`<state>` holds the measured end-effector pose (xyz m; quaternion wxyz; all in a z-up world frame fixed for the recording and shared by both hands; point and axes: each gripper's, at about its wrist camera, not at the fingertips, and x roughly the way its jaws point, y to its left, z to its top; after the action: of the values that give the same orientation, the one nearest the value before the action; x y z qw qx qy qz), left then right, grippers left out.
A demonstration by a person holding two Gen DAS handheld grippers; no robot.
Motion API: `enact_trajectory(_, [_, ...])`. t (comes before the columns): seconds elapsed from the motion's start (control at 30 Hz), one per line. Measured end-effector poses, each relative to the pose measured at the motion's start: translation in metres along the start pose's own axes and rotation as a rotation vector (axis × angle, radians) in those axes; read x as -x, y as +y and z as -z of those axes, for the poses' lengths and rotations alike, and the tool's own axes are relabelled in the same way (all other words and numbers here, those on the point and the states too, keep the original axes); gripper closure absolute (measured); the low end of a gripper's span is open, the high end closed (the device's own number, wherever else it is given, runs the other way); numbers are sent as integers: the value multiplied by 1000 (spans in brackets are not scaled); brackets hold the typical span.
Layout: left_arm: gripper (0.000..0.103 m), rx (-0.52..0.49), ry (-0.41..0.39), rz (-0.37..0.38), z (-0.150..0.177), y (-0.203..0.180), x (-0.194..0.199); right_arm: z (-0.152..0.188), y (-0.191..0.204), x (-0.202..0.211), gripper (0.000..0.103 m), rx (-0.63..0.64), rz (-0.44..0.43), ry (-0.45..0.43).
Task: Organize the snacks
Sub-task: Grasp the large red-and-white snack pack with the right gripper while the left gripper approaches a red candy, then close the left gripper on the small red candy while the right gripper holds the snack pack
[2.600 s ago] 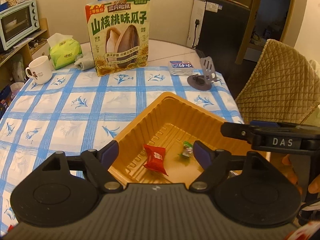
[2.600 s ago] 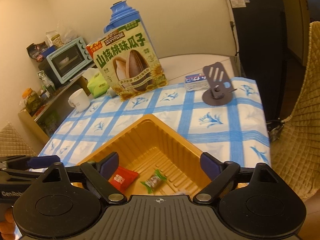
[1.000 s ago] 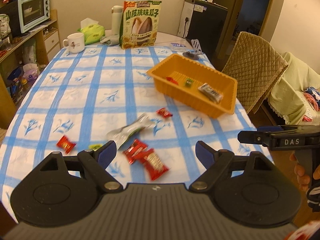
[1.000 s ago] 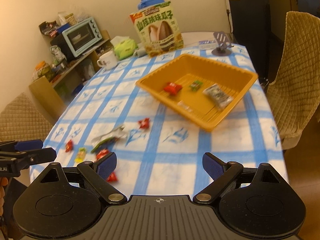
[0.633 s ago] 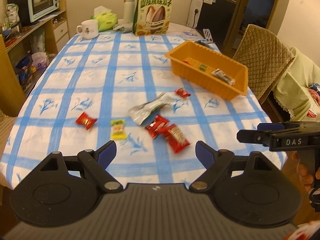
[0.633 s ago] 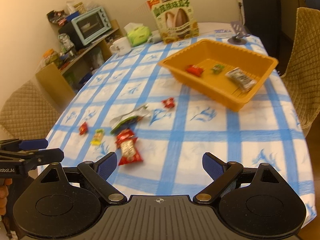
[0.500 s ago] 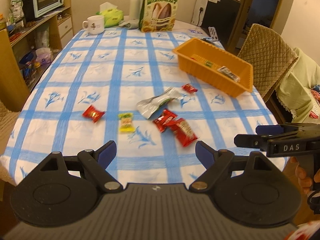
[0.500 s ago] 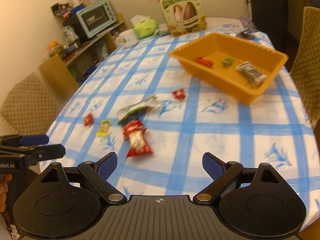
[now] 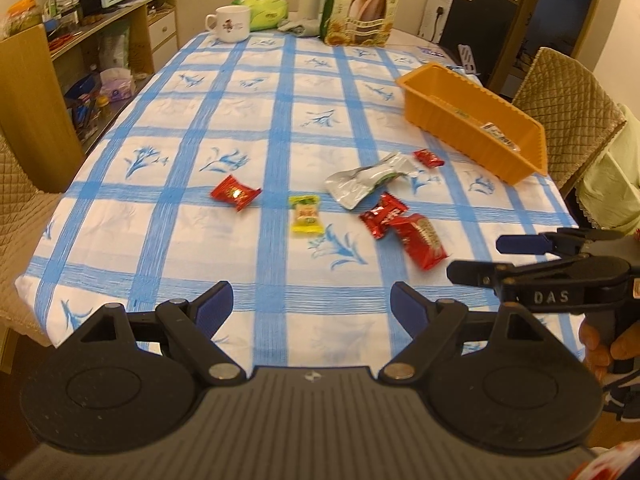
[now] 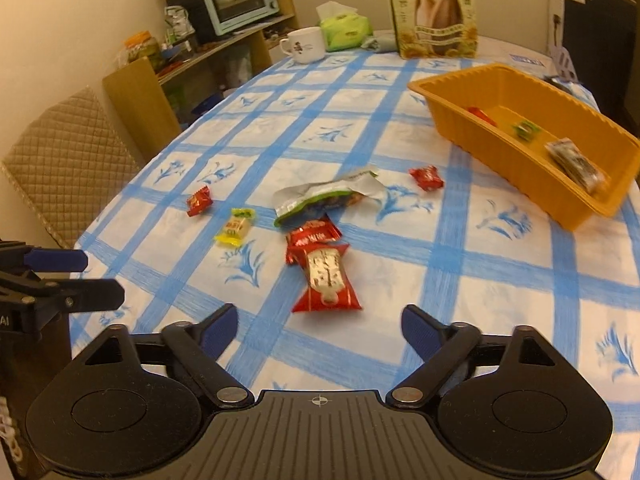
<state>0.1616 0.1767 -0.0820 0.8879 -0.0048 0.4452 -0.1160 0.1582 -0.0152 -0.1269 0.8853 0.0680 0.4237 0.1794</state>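
Both grippers have pulled back from the orange tray since the earlier frames, so the whole tablecloth with its scattered snacks now shows.

In the left wrist view, from left to right: a small red candy [image 9: 235, 192] left of centre, a yellow candy [image 9: 306, 214] at centre, then a silver pouch [image 9: 370, 179], crumpled and lying flat. Just below the pouch, a red wafer packet [image 9: 383, 214] touches a larger red snack pack [image 9: 421, 240]. Another small red candy [image 9: 428, 158] lies right of the pouch. The orange tray [image 9: 460, 128] stands at upper right and already holds a few pieces.

The left gripper [image 9: 310, 307] fills the bottom of the frame with its tongs spread wide and empty. The right gripper [image 10: 318, 326] is likewise spread and empty; in its own view the larger red snack pack lies just ahead of it.

These wrappers look light, soft and slick, and would probably slide or crumple under a hard squeeze. A pinch across the pack's narrow middle, or on a crimped end seam, seems safest.
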Motion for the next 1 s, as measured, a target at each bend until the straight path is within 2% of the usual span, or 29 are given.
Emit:
enact_trajectory(0.53, [19,43,15,-51,0,22,-14,-19,1,-52,44,66,19,17])
enact_trajectory(0.83, [21,43,17,-56,-4,26,-22,-19,-1,-65,58,83,24,43])
enact_trajectory(1.0, [23,41,19,-53,-8,25,-30,-20,-6,-64,77,75,20,41])
